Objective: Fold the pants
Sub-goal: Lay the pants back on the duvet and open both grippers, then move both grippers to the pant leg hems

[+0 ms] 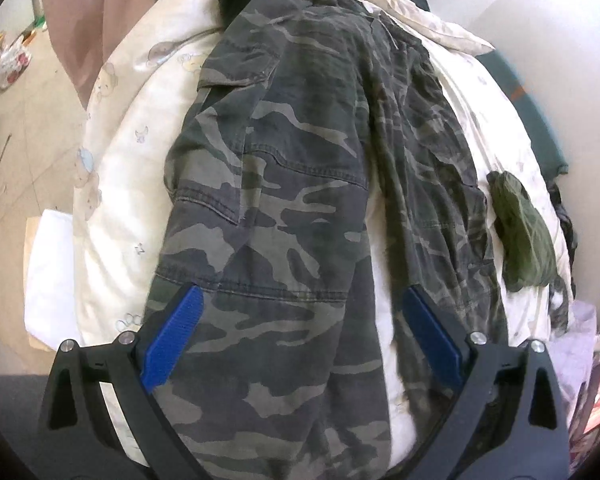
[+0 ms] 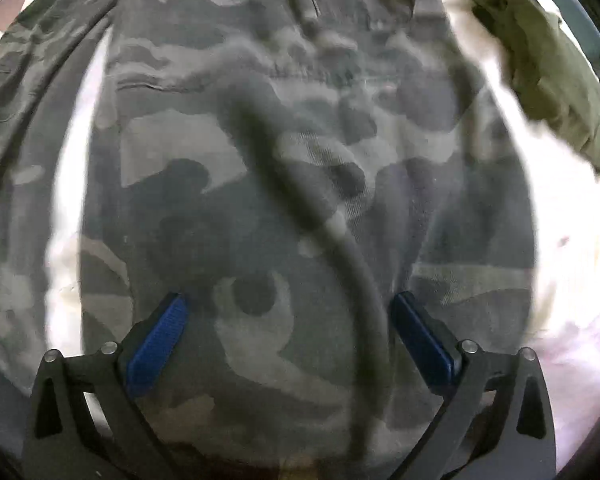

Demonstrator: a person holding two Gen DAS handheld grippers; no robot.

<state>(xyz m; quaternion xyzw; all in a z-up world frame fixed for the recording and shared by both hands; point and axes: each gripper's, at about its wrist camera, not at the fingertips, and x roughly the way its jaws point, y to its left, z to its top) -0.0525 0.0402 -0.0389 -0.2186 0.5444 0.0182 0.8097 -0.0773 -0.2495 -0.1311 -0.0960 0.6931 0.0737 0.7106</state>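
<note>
Camouflage pants (image 1: 284, 184) are lying spread lengthwise over a cream quilt (image 1: 116, 168) printed with small cartoon figures, which is covering a bed. Their two legs are running side by side toward the camera in the left wrist view, with a strip of quilt showing between them lower down. A flapped cargo pocket is sitting on the nearer, left-hand leg. A crumpled olive-green cloth (image 1: 520, 232) is resting on the quilt just beside the right-hand leg, apart from it. Pink fabric (image 1: 88, 24) is hanging at the upper left above a tiled floor (image 1: 24, 128).

The left tongs (image 1: 304, 308) are hovering over the left-hand leg with their blue pads (image 1: 176, 332) spread wide and nothing pinched between them.

The right tongs (image 2: 290, 312) are pointing down at the pants (image 2: 260, 160) from close above, the picture blurred. Their pads (image 2: 158, 340) are standing fully spread, gripping nothing; camouflage cloth is filling the space below them, and a dark fold or seam is curving across it. The olive-green cloth (image 2: 548, 64) is showing at the upper right.
</note>
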